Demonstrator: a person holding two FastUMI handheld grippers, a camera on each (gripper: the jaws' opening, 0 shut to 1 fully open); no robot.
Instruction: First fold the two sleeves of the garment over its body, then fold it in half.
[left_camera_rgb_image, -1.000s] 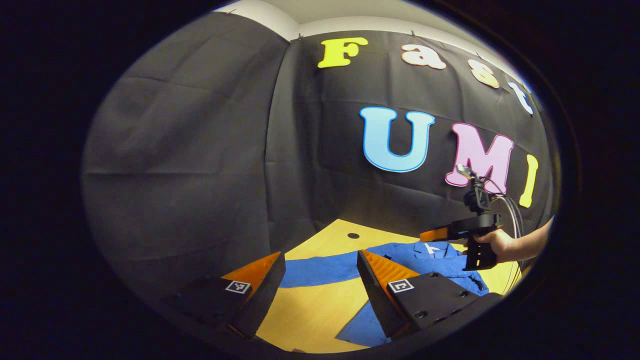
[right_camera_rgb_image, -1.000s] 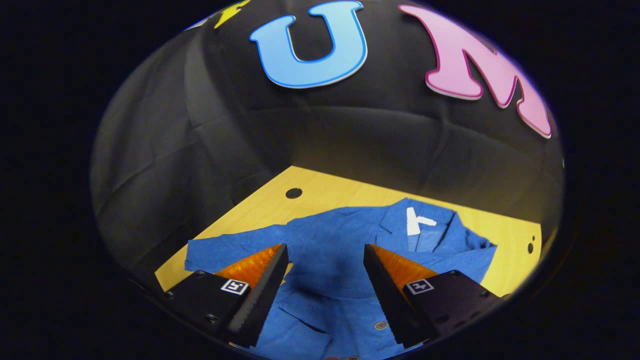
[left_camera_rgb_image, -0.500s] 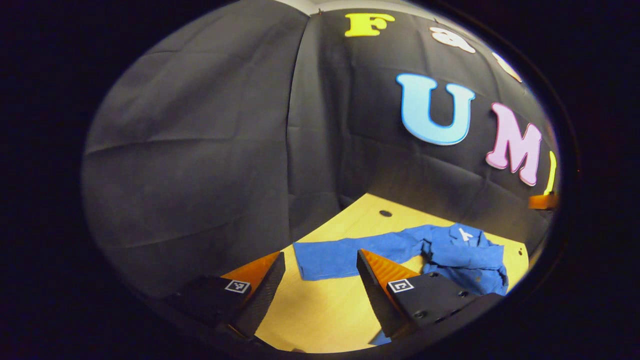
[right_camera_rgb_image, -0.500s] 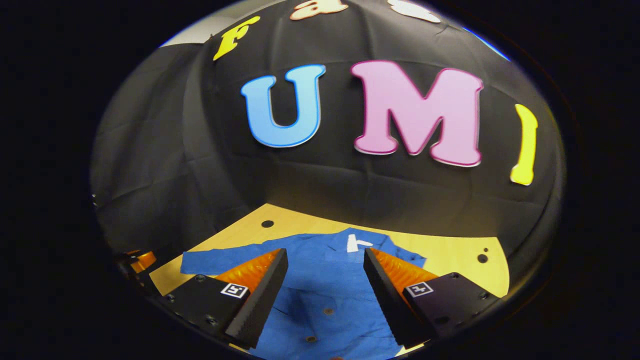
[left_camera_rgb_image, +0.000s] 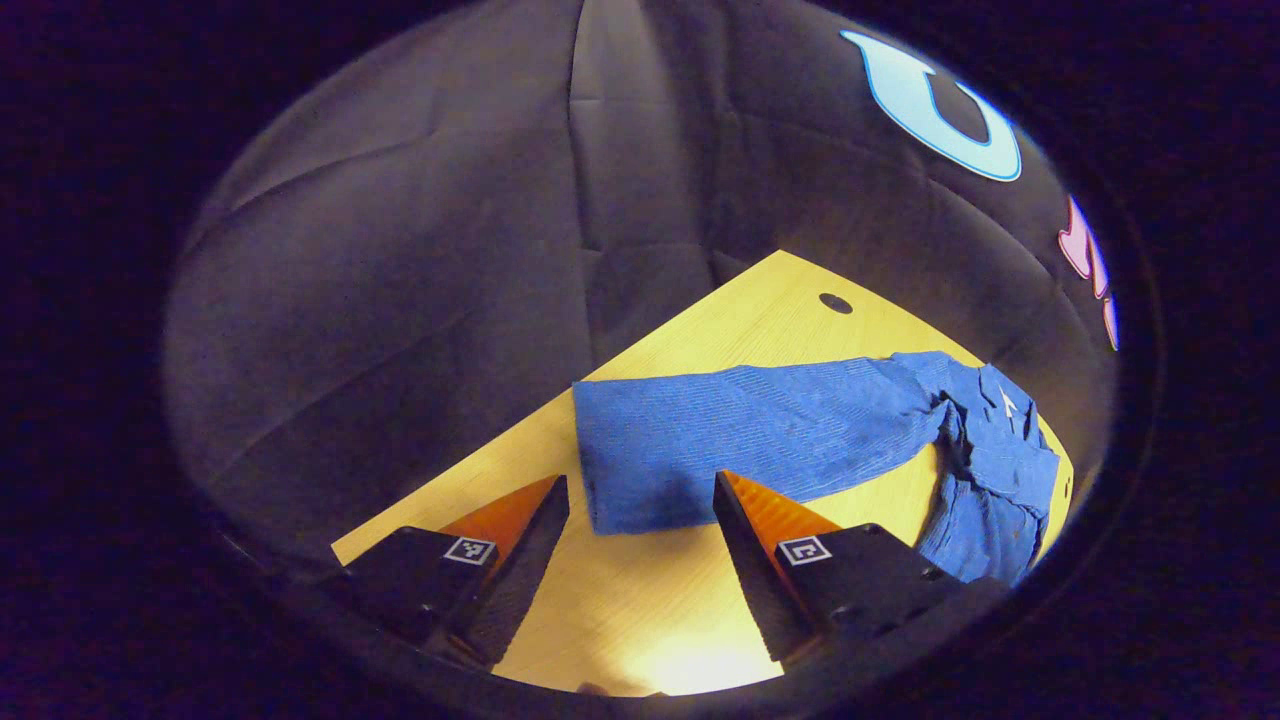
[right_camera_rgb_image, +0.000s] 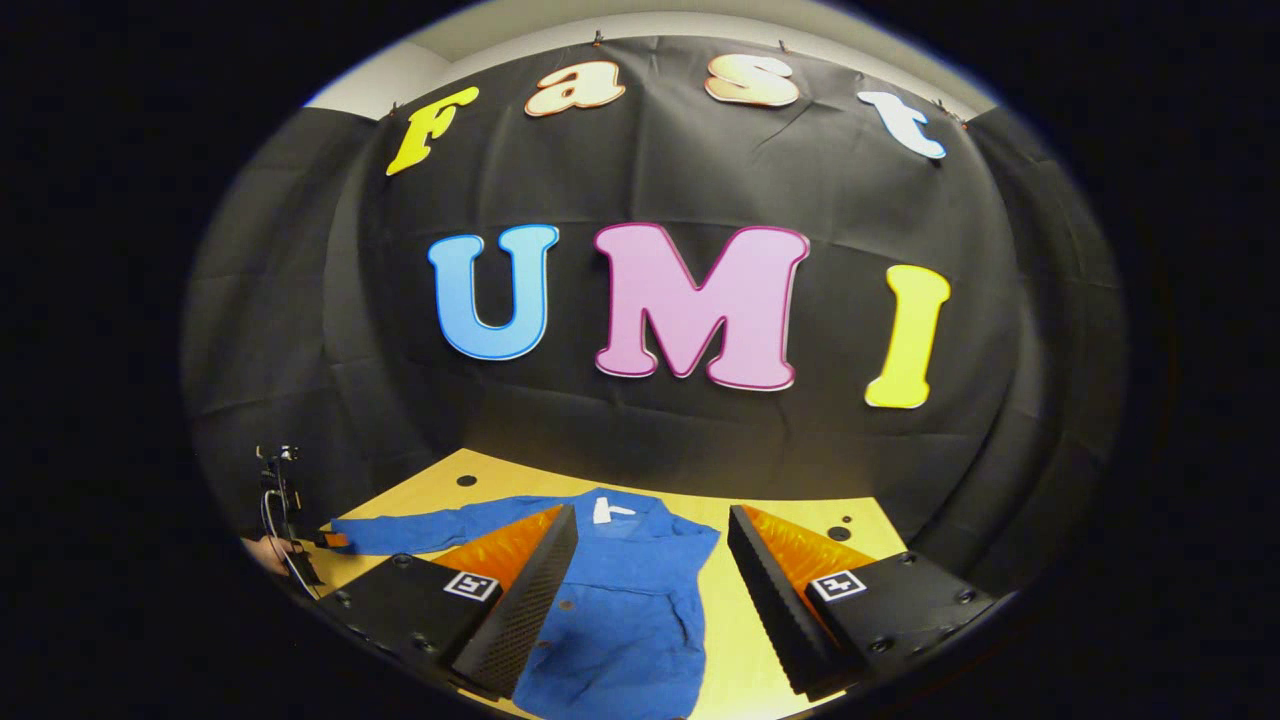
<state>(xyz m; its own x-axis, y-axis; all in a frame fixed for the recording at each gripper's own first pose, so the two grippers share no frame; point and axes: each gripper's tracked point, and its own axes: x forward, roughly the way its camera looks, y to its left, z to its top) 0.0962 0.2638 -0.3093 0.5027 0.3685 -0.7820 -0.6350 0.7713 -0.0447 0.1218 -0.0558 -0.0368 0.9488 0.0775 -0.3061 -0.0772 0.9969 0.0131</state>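
Note:
A blue button shirt (right_camera_rgb_image: 620, 610) lies flat on the yellow wooden table (right_camera_rgb_image: 730, 650), its collar with a white label (right_camera_rgb_image: 610, 510) at the far end. One long sleeve (left_camera_rgb_image: 760, 440) stretches straight out from the bunched body (left_camera_rgb_image: 1000, 470). My left gripper (left_camera_rgb_image: 640, 525) hovers open just short of that sleeve's cuff, which lies between its orange fingers (left_camera_rgb_image: 760, 510). Farther off, the left gripper (right_camera_rgb_image: 295, 540) sits at the sleeve's end (right_camera_rgb_image: 420, 530), held by a hand (right_camera_rgb_image: 262, 550). My right gripper (right_camera_rgb_image: 652, 570) is open above the shirt's right side, holding nothing.
Black cloth walls close the table on the left and back. Small round holes (left_camera_rgb_image: 835, 302) (right_camera_rgb_image: 466, 481) mark the far tabletop. Bare wood (left_camera_rgb_image: 640, 620) lies in front of the cuff, and a strip of table (right_camera_rgb_image: 790, 520) runs right of the shirt.
My left gripper has dropped and swung toward the outstretched sleeve's cuff, which now looms large. My right gripper has drawn back and up from the shirt. Both stayed open.

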